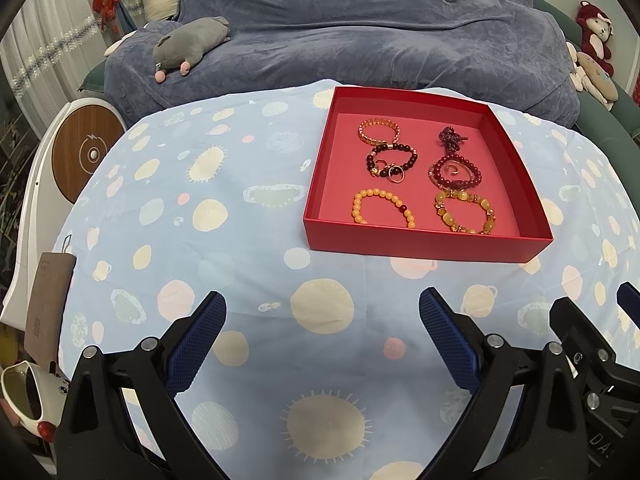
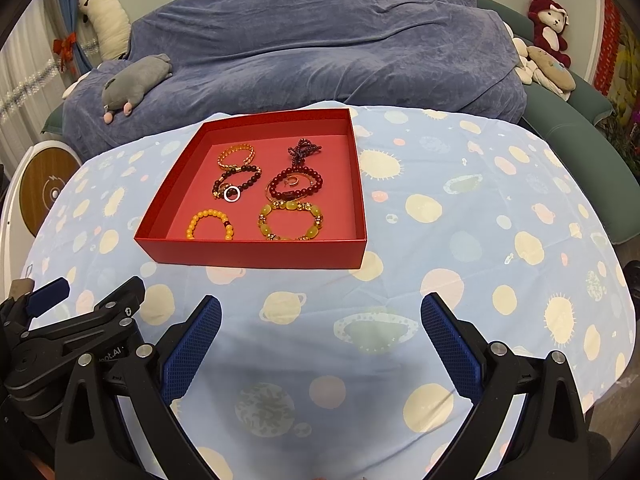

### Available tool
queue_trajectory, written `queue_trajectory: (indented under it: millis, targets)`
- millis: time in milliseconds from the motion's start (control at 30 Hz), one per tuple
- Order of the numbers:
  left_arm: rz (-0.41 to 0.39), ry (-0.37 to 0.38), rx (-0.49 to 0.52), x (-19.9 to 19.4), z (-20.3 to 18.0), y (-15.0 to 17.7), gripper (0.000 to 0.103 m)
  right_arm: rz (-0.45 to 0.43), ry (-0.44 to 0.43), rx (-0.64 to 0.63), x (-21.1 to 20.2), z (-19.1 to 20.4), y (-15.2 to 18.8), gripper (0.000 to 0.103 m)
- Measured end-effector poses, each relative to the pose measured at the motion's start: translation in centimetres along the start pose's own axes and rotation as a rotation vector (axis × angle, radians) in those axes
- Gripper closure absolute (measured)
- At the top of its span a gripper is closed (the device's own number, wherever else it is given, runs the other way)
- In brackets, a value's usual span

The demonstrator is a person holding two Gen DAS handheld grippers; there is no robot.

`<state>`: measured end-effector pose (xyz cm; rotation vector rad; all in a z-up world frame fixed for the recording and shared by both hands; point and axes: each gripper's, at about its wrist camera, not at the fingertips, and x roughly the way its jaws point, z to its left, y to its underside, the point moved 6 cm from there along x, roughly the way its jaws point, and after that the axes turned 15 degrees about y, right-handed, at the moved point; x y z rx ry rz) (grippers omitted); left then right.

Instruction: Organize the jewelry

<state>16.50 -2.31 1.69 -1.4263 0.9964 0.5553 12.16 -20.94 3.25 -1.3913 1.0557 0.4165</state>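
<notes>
A shallow red box (image 1: 424, 245) (image 2: 256, 254) stands on the patterned blue cloth. Inside lie several bracelets: an orange bead one (image 1: 368, 196) (image 2: 200, 216), a yellow stone one (image 1: 486, 222) (image 2: 310, 232), a dark bead one (image 1: 406, 150) (image 2: 252, 178) with rings (image 1: 394, 174) (image 2: 231, 194) on it, a dark red one (image 1: 472, 168) (image 2: 312, 182), a thin amber one (image 1: 372, 126) (image 2: 236, 152) and a purple knotted cord (image 1: 450, 136) (image 2: 302, 148). My left gripper (image 1: 322, 308) and right gripper (image 2: 320, 312) hover open over the cloth, short of the box, holding nothing.
The table's blue cloth (image 1: 208, 240) (image 2: 480, 240) with planet prints spreads around the box. Behind it is a sofa under a blue-grey blanket (image 1: 360, 28) with a grey plush toy (image 1: 188, 44) (image 2: 132, 82). A round white-and-wood device (image 1: 80, 152) stands left.
</notes>
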Motion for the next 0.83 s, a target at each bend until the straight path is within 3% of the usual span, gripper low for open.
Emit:
queue_trajectory:
  millis: [833]
  targets:
    - [0.002, -0.006, 0.010, 0.21, -0.03, -0.24, 0.011, 0.007, 0.006, 0.000, 0.22, -0.38, 0.04, 0.007]
